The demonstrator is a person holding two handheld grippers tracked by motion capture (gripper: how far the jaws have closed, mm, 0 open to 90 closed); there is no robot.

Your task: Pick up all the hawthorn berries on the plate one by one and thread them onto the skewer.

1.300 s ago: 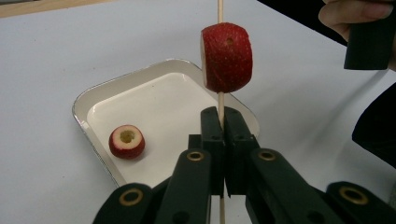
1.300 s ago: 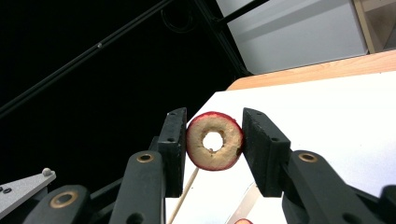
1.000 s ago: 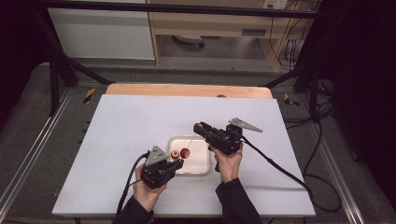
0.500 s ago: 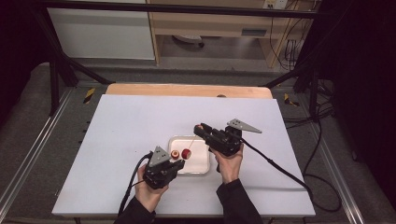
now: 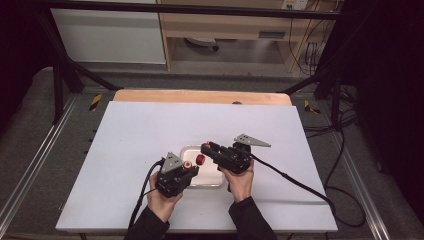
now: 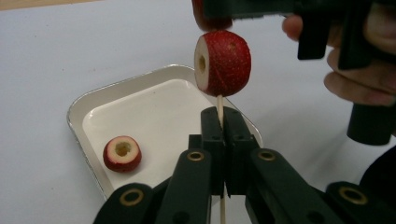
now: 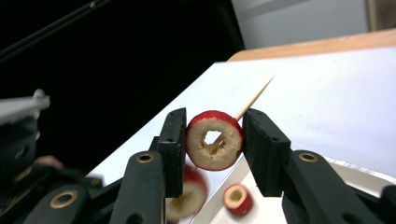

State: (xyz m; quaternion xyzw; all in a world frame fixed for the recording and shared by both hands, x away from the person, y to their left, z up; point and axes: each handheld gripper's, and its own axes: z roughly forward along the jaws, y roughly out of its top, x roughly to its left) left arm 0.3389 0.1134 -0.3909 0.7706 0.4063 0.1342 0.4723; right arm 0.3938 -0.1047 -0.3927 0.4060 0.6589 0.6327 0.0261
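Two fruit rings now ride the skewer, right gripper clamping the upper ring onto its tip, left gripper since shifted under it, pinched tight on the stick; one ring waits in the tray.

The tray sat on the table between my claws, my left claw before it; one fruit ring lay in it, another rode the skewer above.
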